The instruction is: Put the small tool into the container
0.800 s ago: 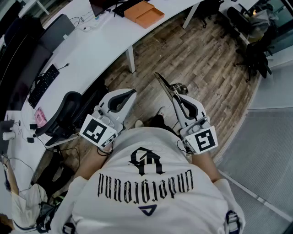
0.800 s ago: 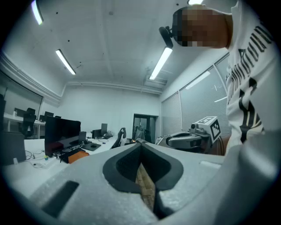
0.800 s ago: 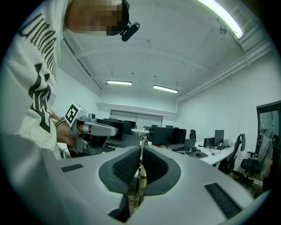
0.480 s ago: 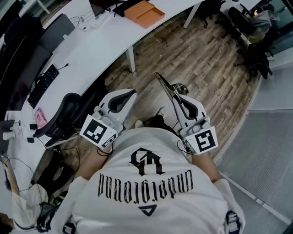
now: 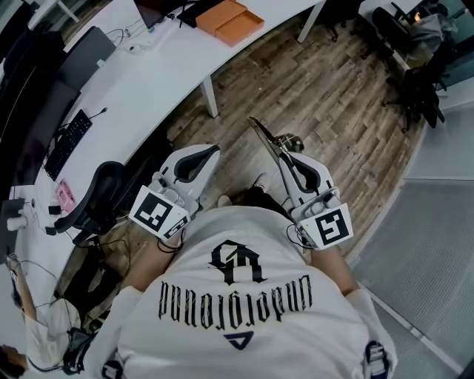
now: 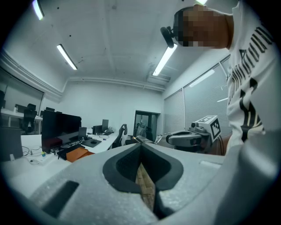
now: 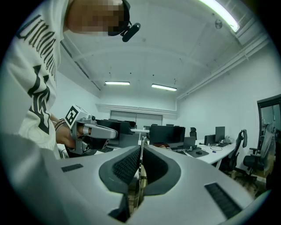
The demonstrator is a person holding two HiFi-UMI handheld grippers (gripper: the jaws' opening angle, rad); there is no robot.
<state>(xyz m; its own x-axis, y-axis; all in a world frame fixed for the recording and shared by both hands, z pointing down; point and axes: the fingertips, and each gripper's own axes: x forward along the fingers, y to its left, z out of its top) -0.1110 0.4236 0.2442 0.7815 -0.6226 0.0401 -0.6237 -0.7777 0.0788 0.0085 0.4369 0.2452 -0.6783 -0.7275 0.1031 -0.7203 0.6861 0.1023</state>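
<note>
I hold both grippers level in front of my waist above a wooden floor. My right gripper (image 5: 284, 157) (image 7: 141, 147) is shut on a thin, long metal tool (image 5: 265, 139) (image 7: 141, 173), which sticks out past the jaw tips toward the upper left in the head view. My left gripper (image 5: 215, 150) (image 6: 140, 144) is shut with nothing between its jaws. Each gripper shows in the other's view, to the side. No container for the tool stands out in any view.
A long white desk (image 5: 163, 74) curves along the left, with a keyboard (image 5: 70, 141) and an orange box (image 5: 232, 20) on it. A black office chair (image 5: 100, 196) stands by the desk near my left gripper. Dark chairs (image 5: 415, 81) stand at the top right, beside grey carpet (image 5: 437, 244).
</note>
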